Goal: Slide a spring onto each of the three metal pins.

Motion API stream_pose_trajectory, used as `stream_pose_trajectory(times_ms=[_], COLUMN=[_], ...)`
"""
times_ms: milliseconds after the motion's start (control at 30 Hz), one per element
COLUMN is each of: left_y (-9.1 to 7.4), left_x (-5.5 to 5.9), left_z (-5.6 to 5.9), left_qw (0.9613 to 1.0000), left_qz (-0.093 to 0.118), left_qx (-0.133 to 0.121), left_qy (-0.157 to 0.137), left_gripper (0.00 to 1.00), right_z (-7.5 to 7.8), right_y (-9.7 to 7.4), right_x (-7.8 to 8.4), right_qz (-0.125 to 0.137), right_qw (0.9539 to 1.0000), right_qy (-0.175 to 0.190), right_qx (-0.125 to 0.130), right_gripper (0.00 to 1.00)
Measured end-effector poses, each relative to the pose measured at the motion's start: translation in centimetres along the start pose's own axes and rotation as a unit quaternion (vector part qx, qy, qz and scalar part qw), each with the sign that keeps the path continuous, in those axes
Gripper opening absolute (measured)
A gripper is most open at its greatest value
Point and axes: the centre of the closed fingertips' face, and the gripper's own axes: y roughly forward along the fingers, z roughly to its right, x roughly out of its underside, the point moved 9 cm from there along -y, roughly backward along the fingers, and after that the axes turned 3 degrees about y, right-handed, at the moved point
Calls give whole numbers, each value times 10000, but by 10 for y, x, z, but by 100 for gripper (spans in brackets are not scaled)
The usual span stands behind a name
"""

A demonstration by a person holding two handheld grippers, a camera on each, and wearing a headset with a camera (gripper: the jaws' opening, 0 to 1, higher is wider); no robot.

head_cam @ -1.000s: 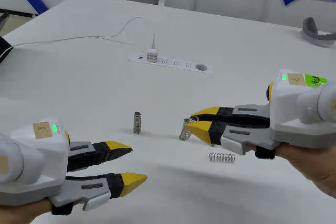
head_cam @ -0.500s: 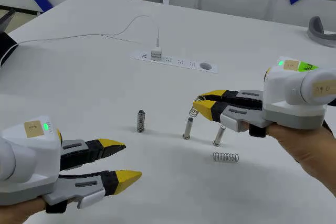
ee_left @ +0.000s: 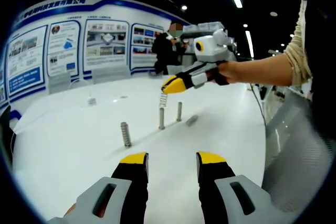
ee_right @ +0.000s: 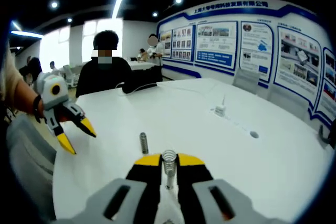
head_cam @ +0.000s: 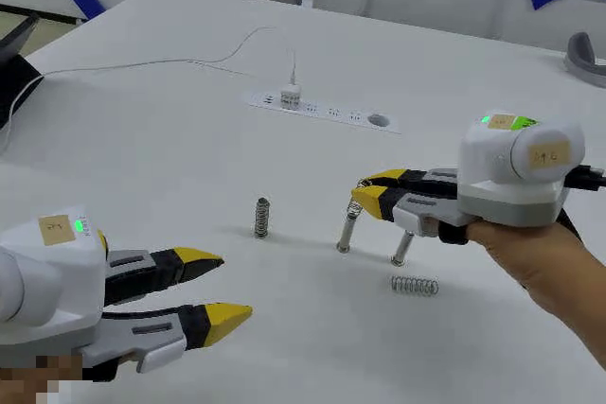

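Observation:
Three metal pins stand on the white table [head_cam: 142,158]. The left pin [head_cam: 261,218] carries a spring. My right gripper [head_cam: 365,192] is shut on a second spring [head_cam: 354,205], upright with its lower end at the top of the middle pin [head_cam: 346,234]. In the right gripper view that spring [ee_right: 168,161] sits between the jaws. The right pin [head_cam: 402,249] is bare, and a loose spring [head_cam: 415,285] lies on the table in front of it. My left gripper [head_cam: 227,284] hovers open and holds nothing at the near left, well apart from the pins; its tips [ee_left: 172,158] point toward the pins.
A white power strip [head_cam: 322,111] with a plug and cable lies behind the pins. A grey curved object [head_cam: 587,49] rests at the far right edge. People [ee_right: 105,72] sit at the table's far side in the right gripper view.
My right gripper has lifted a spring from beside the middle pin and now holds it over that pin's top. The left gripper has stayed open in place.

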Motion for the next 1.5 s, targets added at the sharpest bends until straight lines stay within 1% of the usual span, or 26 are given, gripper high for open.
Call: stream_pose_trajectory(times_ms=[167, 333, 600, 867, 1067, 1267, 1500], left_y=[-1, -1, -3, -3, -4, -5, -4], left_x=[0, 0, 1, 0, 1, 1, 2], left_z=[-1, -2, -3, -4, -4, -6, -6], left_qw=[10000, 10000, 10000, 10000, 9999, 9999, 9999], left_qz=[11, -1, -19, -38, -57, -64, -72], left_qx=[-35, -42, -65, -74, -95, -118, -123], left_qy=[-8, -12, -24, -6, -3, -6, -18], left_gripper=[37, 37, 37, 36, 36, 36, 36], right_z=[2, 3, 0, 2, 1, 1, 1], right_y=[3, 5, 8, 18, 25, 32, 38], right_x=[3, 4, 11, 23, 27, 29, 34], right_qz=[-50, -42, -128, -198, -222, -193, -264], right_qw=[10000, 10000, 9999, 9996, 9995, 9993, 9991], right_qy=[5, 65, 99, 194, 240, 313, 318], right_qx=[18, 6, 1, 25, 37, 53, 107], right_gripper=[12, 12, 12, 12, 12, 12, 12])
